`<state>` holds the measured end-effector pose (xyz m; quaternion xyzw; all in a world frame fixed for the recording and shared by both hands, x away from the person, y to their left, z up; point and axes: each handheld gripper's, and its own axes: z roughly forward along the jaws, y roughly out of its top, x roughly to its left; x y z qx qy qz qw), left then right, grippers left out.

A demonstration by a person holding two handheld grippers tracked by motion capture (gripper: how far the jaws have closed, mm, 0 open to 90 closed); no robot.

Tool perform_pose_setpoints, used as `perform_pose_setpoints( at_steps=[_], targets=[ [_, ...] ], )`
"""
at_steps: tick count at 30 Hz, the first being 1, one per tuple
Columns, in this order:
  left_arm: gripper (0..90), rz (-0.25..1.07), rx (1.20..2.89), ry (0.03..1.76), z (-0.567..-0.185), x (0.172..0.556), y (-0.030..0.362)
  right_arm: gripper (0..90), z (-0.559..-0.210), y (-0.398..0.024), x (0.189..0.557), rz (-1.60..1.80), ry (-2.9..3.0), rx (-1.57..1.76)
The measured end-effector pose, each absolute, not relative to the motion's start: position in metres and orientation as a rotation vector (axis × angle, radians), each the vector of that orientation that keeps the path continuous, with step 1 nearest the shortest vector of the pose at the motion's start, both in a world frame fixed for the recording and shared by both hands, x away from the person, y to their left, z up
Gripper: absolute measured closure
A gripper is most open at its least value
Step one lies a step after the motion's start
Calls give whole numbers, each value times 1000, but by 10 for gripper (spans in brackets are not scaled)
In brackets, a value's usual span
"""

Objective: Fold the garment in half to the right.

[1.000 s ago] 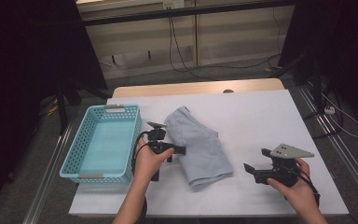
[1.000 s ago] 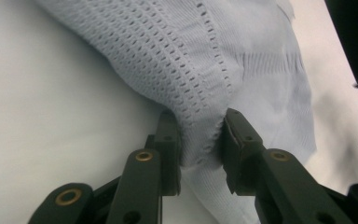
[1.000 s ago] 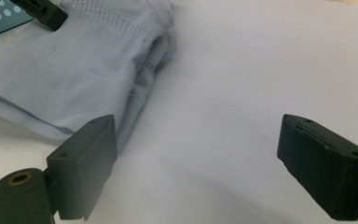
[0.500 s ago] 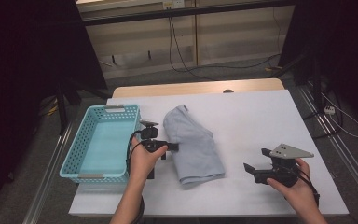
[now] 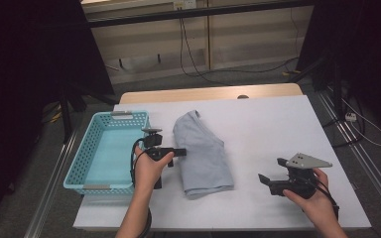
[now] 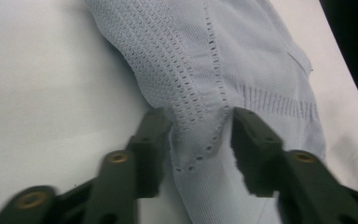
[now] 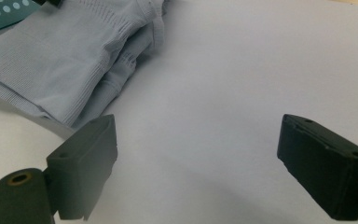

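Observation:
A light grey-blue folded knit garment (image 5: pixel 202 151) lies lengthwise on the white table (image 5: pixel 278 124), between the basket and the table's middle. My left gripper (image 5: pixel 177 152) is at the garment's left edge. In the left gripper view its jaws (image 6: pixel 200 116) have just been opening, and they straddle a raised fold of the garment (image 6: pixel 214 46) without pinching it. My right gripper (image 5: pixel 271 169) hovers over bare table near the front right, well away from the cloth. Its jaws (image 7: pixel 198 128) stand wide open with nothing between them, and the garment's hem (image 7: pixel 70 56) lies beyond them.
A light blue plastic basket (image 5: pixel 75 166) sits at the table's left edge, right beside my left hand; its corner (image 7: pixel 0 11) shows in the right gripper view. Cables run over the floor behind the table. Bare white tabletop stretches to the right of the garment.
My left gripper shifted slightly toward the basket, pulling the garment's left edge with it, and its jaws have loosened from the fold. The right gripper has stayed where it was.

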<state>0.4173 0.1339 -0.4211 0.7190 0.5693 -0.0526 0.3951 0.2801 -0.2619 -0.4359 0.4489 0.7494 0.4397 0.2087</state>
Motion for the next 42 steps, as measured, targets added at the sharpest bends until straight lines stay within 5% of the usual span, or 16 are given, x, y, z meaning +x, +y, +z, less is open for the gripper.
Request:
perform_pose_setpoints(
  at_steps=[11, 42],
  targets=[
    [386, -184, 1850, 1444, -437, 419, 123, 121, -436, -262, 280, 1223, 2087, 1248],
    [451, -252, 1837, 1407, -447, 429, 89, 120, -437, -271, 271, 1209, 2061, 1268]
  ],
)
